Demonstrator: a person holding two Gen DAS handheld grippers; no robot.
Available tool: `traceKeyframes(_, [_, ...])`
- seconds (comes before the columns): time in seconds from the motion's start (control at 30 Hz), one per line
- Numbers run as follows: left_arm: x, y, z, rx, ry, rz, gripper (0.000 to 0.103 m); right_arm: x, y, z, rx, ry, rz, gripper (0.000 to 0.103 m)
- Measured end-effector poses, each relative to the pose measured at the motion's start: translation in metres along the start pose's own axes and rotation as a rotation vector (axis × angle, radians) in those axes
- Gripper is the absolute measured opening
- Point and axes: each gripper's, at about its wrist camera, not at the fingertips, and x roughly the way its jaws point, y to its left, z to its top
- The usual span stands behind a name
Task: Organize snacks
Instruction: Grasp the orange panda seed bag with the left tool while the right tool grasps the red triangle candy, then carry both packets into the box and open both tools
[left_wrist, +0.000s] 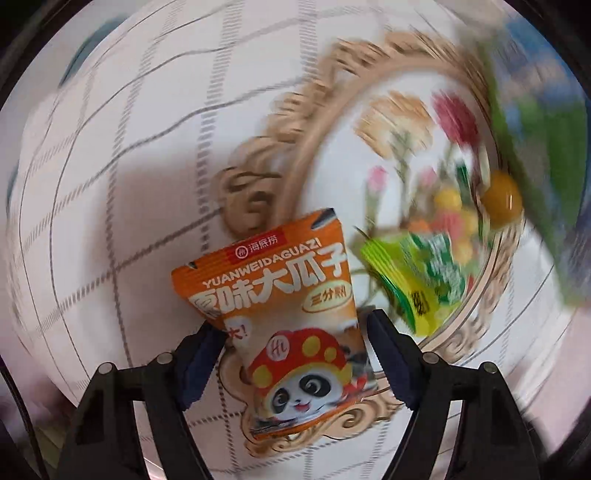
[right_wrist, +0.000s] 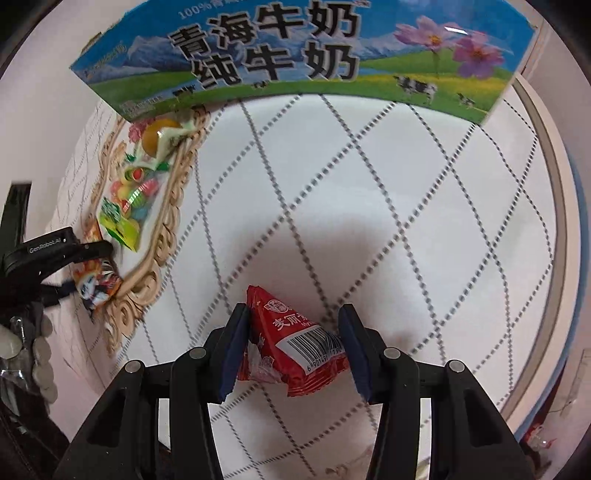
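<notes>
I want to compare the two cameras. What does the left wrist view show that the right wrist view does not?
Only the left wrist view shows the front print of the orange seed packet between the left hand-held gripper fingers. Only the right wrist view shows the red snack packet in the right hand-held gripper, and the milk carton's printed face. Both show the ornate-framed tray and the green candy bag on it.

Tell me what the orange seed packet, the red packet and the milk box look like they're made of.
Orange seed packet: glossy plastic film, going by its sheen and crimped end seal. Red packet: the same kind of shiny film, creased, with a printed barcode. Milk box: printed cardboard, judging by its flat panels and brown cut edge at one corner.
</notes>
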Motion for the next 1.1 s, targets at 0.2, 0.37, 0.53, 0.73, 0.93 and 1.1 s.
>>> traceKeyframes(0.2, [0.005,-0.028,-0.003,0.136,-0.032,0.074,0.078,0.004,-0.005,-0.005,-0.001,0.015,-0.018,0.052])
traceKeyframes(0.37, [-0.005,-0.059,-0.055,0.307,-0.01,0.04,0.063,0.008,0.009,-0.01,-0.05,0.028,-0.021,0.052])
traceKeyframes(0.53, [0.011,-0.079,-0.101,0.401,0.047,0.022,0.065,0.015,0.015,-0.026,-0.113,0.056,-0.034,0.053])
traceKeyframes(0.73, [0.023,-0.08,-0.088,0.339,0.063,-0.011,0.075,0.019,0.013,-0.035,-0.088,0.066,-0.022,0.067])
traceKeyframes(0.93, [0.01,-0.062,-0.086,0.332,0.026,0.009,0.056,0.017,0.022,-0.051,-0.136,0.0,-0.09,0.063])
traceKeyframes(1.1, [-0.012,-0.078,-0.092,0.381,0.0,0.004,0.053,0.0,0.012,-0.054,-0.11,-0.051,-0.066,0.054])
